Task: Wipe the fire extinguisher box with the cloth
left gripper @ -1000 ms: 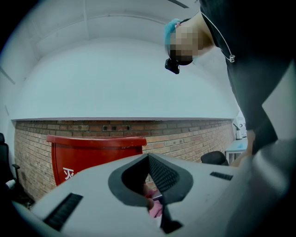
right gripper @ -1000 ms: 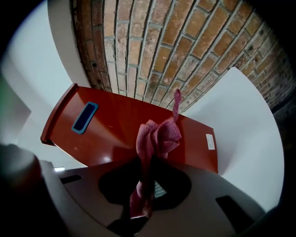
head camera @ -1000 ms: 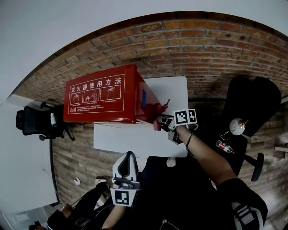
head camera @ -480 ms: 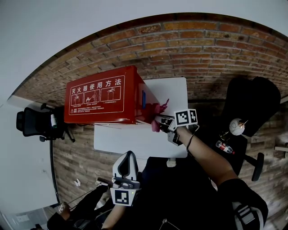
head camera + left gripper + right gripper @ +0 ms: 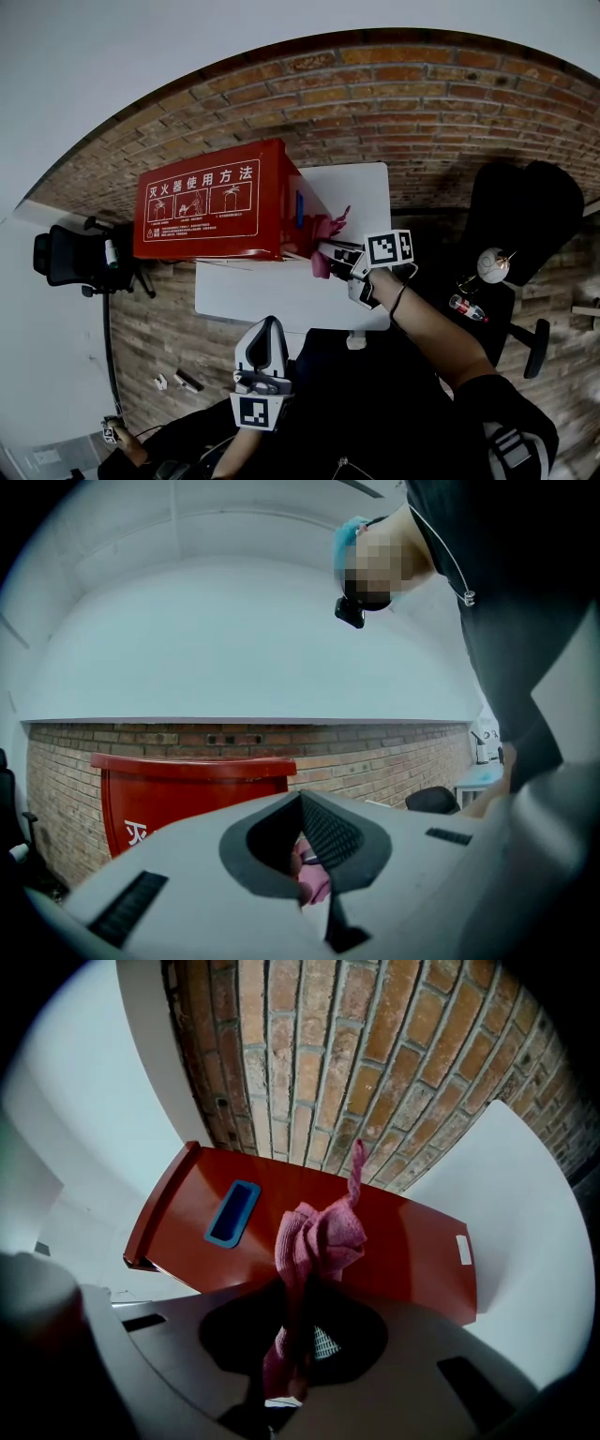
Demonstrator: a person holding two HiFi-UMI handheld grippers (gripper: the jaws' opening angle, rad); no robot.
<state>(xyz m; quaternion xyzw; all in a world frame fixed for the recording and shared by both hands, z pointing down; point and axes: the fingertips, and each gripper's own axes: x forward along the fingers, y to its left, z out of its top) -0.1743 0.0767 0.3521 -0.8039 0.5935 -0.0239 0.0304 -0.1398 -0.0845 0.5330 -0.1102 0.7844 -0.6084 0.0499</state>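
The red fire extinguisher box (image 5: pixel 211 202) with white printed instructions lies on the white table (image 5: pixel 361 187). My right gripper (image 5: pixel 330 255) is at the box's right end, shut on a bunched pink cloth (image 5: pixel 325 236) that touches that end. In the right gripper view the cloth (image 5: pixel 317 1239) sticks up from the jaws against the red end face (image 5: pixel 412 1251), beside a blue recessed handle (image 5: pixel 233 1212). My left gripper (image 5: pixel 264 339) is held low, near my body, clear of the table, jaws together and nothing held. The left gripper view shows the box (image 5: pixel 187 794) farther off.
A brick wall (image 5: pixel 450 103) runs behind the table. A black office chair (image 5: pixel 75 253) stands at the left and a dark chair (image 5: pixel 525 211) at the right. A small bottle (image 5: pixel 466 306) and a round white object (image 5: pixel 492 263) lie near my right forearm.
My right gripper and the cloth have slid a little down the box's end, towards me. The left gripper has stayed put.
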